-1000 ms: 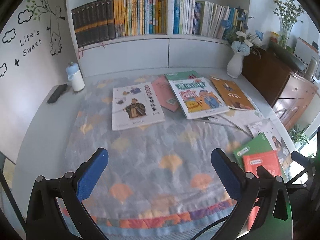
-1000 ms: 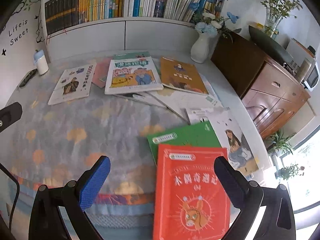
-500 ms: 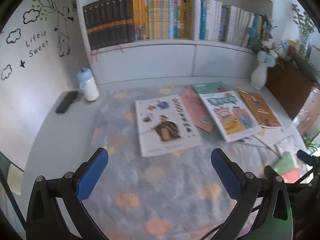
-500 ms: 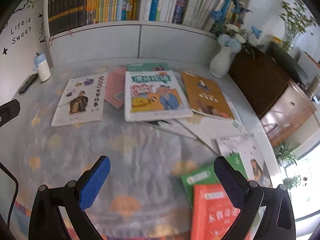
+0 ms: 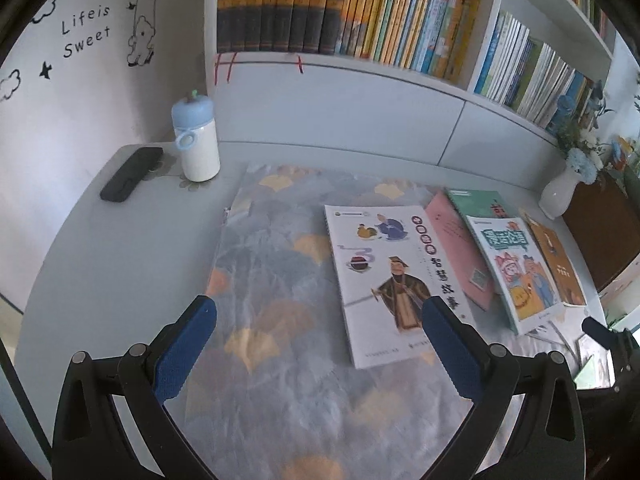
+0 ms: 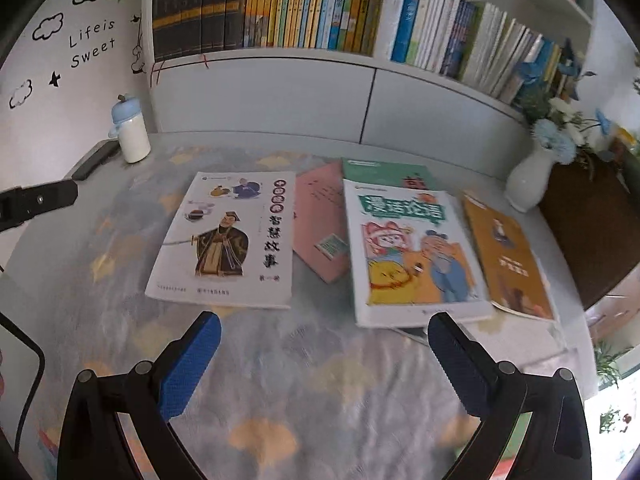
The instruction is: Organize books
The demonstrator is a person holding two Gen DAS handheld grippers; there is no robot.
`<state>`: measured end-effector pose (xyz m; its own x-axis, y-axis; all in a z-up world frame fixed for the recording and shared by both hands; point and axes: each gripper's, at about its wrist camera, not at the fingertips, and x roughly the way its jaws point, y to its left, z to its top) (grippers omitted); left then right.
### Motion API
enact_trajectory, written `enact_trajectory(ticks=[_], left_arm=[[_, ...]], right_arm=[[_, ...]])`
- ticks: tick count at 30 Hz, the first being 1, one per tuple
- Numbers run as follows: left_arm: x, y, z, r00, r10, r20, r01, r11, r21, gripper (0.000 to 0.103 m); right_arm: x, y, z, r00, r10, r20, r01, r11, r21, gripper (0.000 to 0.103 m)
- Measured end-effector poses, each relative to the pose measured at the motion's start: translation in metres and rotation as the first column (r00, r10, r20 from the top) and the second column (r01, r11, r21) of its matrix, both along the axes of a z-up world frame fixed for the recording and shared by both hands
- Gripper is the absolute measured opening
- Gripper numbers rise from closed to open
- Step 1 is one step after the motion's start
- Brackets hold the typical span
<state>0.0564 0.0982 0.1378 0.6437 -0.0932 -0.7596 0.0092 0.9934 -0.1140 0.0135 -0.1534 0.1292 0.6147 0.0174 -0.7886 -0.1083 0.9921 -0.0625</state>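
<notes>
On the worktop (image 6: 560, 240), over a patterned cloth (image 6: 320, 360), five books lie flat in a row: a white book (image 6: 224, 240), a pink book (image 6: 320, 220), a green book (image 6: 384, 170), a cartoon-cover book (image 6: 412, 256) overlapping them, and an orange book (image 6: 508, 256). Both the left hand-held gripper (image 5: 320, 344) and right hand-held gripper (image 6: 324, 360) hover wide open, empty. A bottle (image 5: 196, 140), a dark case (image 5: 132, 174) and a vase (image 6: 528, 178) stand around; full shelves (image 6: 280, 4) rise behind.
</notes>
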Motion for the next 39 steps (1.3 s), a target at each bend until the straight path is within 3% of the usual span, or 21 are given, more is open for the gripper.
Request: enact_trajectory(ticks=[9,12,13,14,15,17,19,20,27,31,33,39], left_arm=[[0.044,-0.007,-0.056,0.991,-0.052,-0.120,0.047,0.998,-0.043,0.098],[0.057,-0.007,-0.079,0.981,-0.070,-0.179,0.057,0.995,-0.078,0.073],[0.061,-0.008,-0.088,0.976,-0.078,-0.205,0.061,0.994,-0.087,0.055],[0.062,-0.009,-0.092,0.973,-0.083,-0.214,0.065,0.994,-0.092,0.045],[0.064,-0.010,-0.098,0.970,-0.094,-0.223,0.073,0.992,-0.102,0.045],[0.065,-0.012,-0.106,0.967,-0.109,-0.232,0.081,0.988,-0.130,0.045],[0.065,-0.013,-0.112,0.962,-0.129,-0.240,0.091,0.982,-0.163,0.044],[0.064,-0.014,-0.114,0.961,-0.132,-0.244,0.092,0.981,-0.169,0.044],[0.064,-0.025,-0.119,0.952,-0.172,-0.252,0.137,0.979,-0.150,0.044],[0.065,-0.035,-0.120,0.932,-0.247,-0.265,0.205,0.963,-0.176,0.043],[0.062,-0.037,-0.119,0.928,-0.259,-0.269,0.219,0.961,-0.170,0.044],[0.036,-0.031,-0.116,0.909,-0.311,-0.279,0.240,0.935,-0.262,0.044]], right_arm=[[0.054,0.008,-0.032,0.998,0.033,-0.059,-0.028,0.996,0.088,0.103],[0.068,0.011,-0.046,0.995,0.046,-0.093,-0.035,0.993,0.113,0.101],[0.072,0.011,-0.052,0.993,0.059,-0.104,-0.045,0.990,0.134,0.100],[0.074,0.010,-0.057,0.991,0.075,-0.110,-0.057,0.985,0.160,0.100],[0.077,0.010,-0.062,0.989,0.090,-0.119,-0.067,0.981,0.185,0.099],[0.085,0.011,-0.075,0.983,0.090,-0.158,-0.060,0.981,0.185,0.085],[0.092,0.012,-0.088,0.974,0.091,-0.208,-0.050,0.979,0.196,0.060],[0.095,0.012,-0.093,0.970,0.089,-0.225,-0.043,0.978,0.203,0.057],[0.102,0.021,-0.102,0.970,0.092,-0.226,-0.057,0.986,0.156,0.056],[0.108,0.028,-0.103,0.967,0.127,-0.223,-0.088,0.980,0.177,0.043],[0.107,0.033,-0.101,0.964,0.142,-0.224,-0.104,0.979,0.172,0.042],[0.092,0.031,-0.100,0.955,0.163,-0.249,-0.123,0.978,0.169,0.042]])
